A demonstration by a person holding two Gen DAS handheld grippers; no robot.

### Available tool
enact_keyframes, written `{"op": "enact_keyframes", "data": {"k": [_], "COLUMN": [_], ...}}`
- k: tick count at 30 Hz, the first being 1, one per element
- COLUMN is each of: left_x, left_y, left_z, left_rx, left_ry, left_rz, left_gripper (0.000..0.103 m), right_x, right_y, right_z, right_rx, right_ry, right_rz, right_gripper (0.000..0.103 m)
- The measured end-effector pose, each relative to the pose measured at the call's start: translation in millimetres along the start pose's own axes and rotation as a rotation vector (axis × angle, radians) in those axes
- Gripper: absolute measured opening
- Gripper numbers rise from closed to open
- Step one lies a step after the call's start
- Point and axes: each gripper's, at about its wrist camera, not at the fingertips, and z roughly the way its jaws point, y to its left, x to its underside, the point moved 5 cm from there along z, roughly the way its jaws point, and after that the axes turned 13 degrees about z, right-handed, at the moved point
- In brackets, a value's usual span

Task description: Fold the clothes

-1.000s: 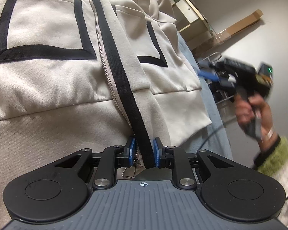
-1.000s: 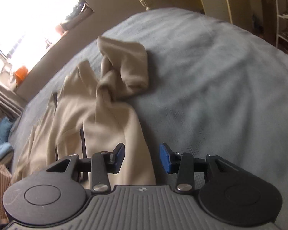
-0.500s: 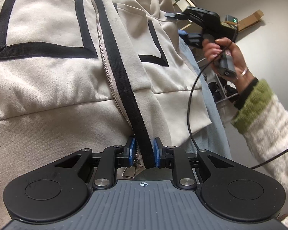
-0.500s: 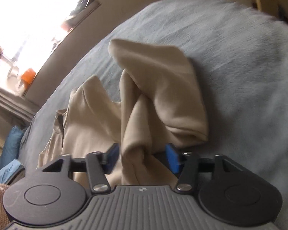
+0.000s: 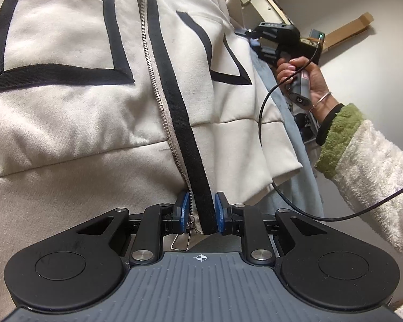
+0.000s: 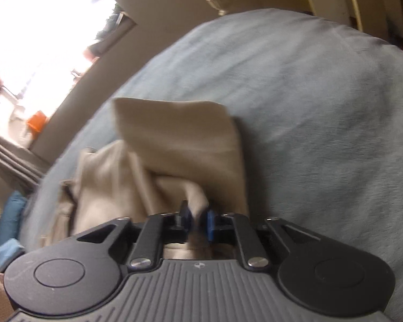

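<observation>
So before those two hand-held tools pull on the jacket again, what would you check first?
1. Left gripper closed on the cream zip-up jacket at its black-trimmed zipper hem: ok.
2. Right gripper closed on a fold of the jacket: ok.
3. How much cloth the right fingers hold: cannot tell, blurred.
4. Black cable clear of jacket: not ok, lies across its corner.
5. Blue-grey bedspread has bare room beside the jacket: ok.

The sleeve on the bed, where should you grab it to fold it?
Probably at the crumpled part just behind the cuff, coming in low from the near side. The sleeve bunches into a raised ridge there, thin enough to fit between the fingers. The right gripper is shut on that ridge, while the flat cuff end lies against the blue blanket.
</observation>
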Motion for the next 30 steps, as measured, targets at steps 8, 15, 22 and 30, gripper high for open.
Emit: {"op": "enact_keyframes", "data": {"k": [8, 15, 22, 30], "left_x": [1.0, 1.0, -1.3, -5.4], "left_y": [4.8, 7.0, -0.2, -8.7], "left_z": [-6.3, -8.6, -3.4, 5.2], "left_rx": [0.012, 0.027, 0.008, -0.002], "left_ry": [-0.002, -0.008, -0.011, -0.010], "left_rz": [-0.016, -0.038, -0.025, -0.023], "left_gripper": [0.019, 0.019, 0.020, 0.020], "right_x": [21.4, 112.9, 169.9, 158.3], "right_y": [-7.6, -27.5, -42.4, -73.3], "right_z": [-81.9, -151.7, -142.0, -182.8], "right_rx": [-0.035, 0.118, 0.280, 0.031], "right_ry": [0.026, 0.146, 0.128, 0.039], "right_rz": [-0.082, -0.235, -0.409, -0.065], "right_gripper": [0.038, 0.039, 0.050, 0.004]}}
